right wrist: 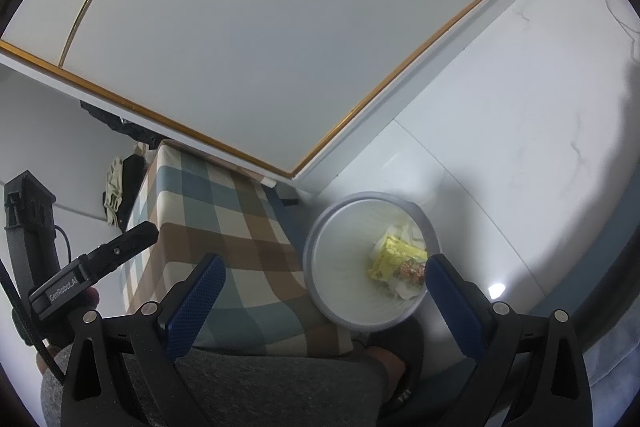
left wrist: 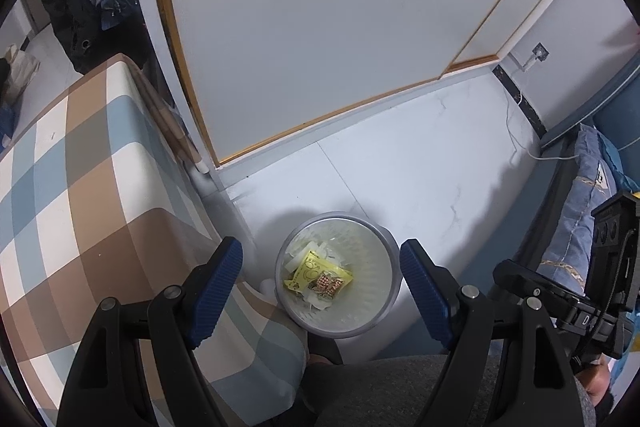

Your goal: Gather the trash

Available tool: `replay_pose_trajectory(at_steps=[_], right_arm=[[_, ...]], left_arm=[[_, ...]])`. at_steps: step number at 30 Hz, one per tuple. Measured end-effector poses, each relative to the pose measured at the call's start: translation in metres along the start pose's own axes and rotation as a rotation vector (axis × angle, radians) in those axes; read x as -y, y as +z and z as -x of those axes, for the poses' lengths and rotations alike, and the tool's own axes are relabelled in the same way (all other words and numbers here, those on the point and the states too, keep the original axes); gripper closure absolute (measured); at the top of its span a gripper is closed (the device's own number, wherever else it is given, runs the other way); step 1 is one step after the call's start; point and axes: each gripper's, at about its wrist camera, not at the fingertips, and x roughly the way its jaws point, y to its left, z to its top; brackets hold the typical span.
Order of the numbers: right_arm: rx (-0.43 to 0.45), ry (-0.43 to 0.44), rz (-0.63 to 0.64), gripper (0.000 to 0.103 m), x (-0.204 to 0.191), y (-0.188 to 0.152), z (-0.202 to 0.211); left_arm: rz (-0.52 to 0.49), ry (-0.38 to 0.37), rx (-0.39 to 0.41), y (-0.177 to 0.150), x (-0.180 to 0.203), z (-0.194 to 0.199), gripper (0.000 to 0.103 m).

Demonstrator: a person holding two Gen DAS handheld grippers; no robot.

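Trash bin (left wrist: 338, 275): on floor beside checked desk (left wrist: 80, 187); holds yellow wrapper (left wrist: 316, 273). Left gripper (left wrist: 322, 287), right gripper (right wrist: 322, 303): above bin, fingers wide apart, empty.

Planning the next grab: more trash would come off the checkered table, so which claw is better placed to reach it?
Left, probably. The left claw hangs open with the checkered table on its side; the right claw, also open and empty, sits nearer the bin.

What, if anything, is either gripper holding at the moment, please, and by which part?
Nothing is held. The left gripper and the right gripper are both open and bare, above the bin that contains the yellow wrapper.
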Motion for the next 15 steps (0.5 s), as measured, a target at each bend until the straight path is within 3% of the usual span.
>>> replay_pose_trajectory(at_steps=[15], right_arm=[[0.034,-0.008,-0.009,0.002,-0.011,0.002,0.011]], left_arm=[[-0.056,0.032,0.064,-0.007,0.008,0.010,0.025]])
